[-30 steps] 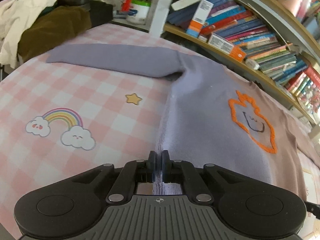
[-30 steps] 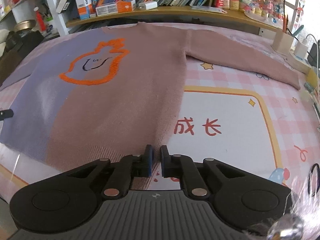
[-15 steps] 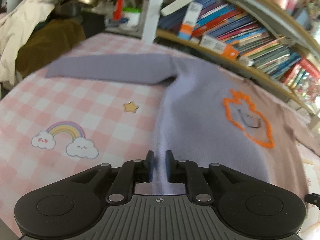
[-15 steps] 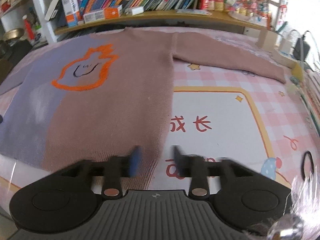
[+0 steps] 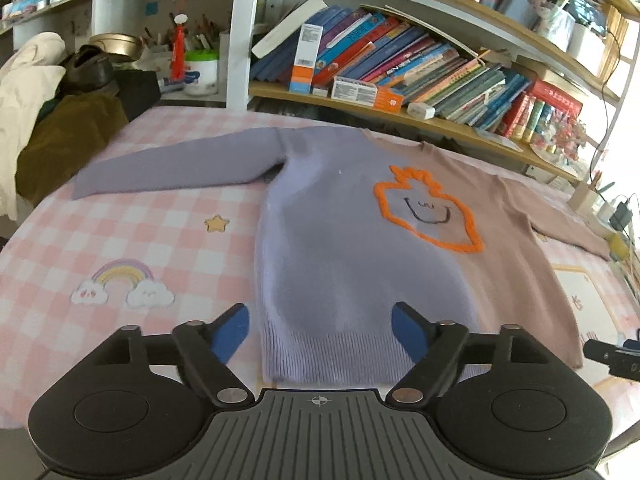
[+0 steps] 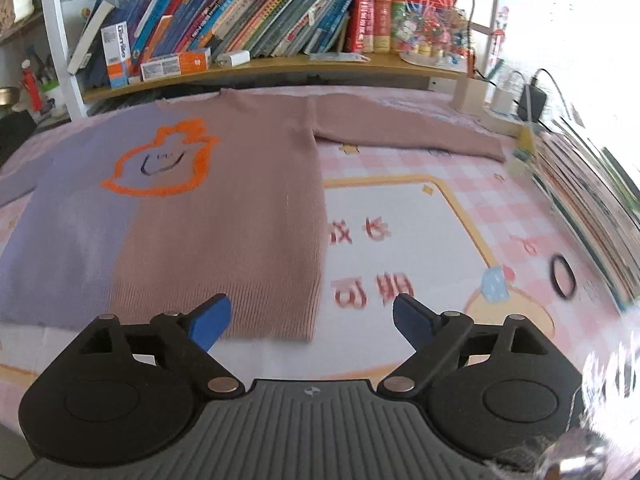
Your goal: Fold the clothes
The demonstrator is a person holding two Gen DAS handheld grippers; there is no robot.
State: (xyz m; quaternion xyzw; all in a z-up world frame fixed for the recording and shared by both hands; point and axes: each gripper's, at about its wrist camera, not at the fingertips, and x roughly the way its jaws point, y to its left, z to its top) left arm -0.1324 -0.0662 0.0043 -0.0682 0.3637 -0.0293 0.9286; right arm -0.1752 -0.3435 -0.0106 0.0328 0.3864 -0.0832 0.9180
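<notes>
Sweater (image 5: 340, 248) lies flat and unfolded on the checked cloth (image 5: 140, 240), sleeves spread. Left gripper (image 5: 320, 330) and right gripper (image 6: 310, 318) both gape wide above its hem, holding nothing.

Sweater (image 5: 332, 240) flat on checked cloth (image 5: 132, 236), left gripper (image 5: 320, 330) fingers spread

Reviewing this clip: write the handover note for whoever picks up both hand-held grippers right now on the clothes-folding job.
Left hand-held gripper: open, empty, over the lilac end of the sweater's hem.
Right hand-held gripper: open, empty, at the hem's mauve corner.
Sweater: lies flat, face up on the pink checked cover, orange outline motif showing, neck toward the bookshelf. Lilac sleeve and mauve sleeve are both spread out to the sides.
Done: the sweater is laid out smooth.
Left: all the folding; no fold made yet. Probably sleeves in first, then the body.
</notes>
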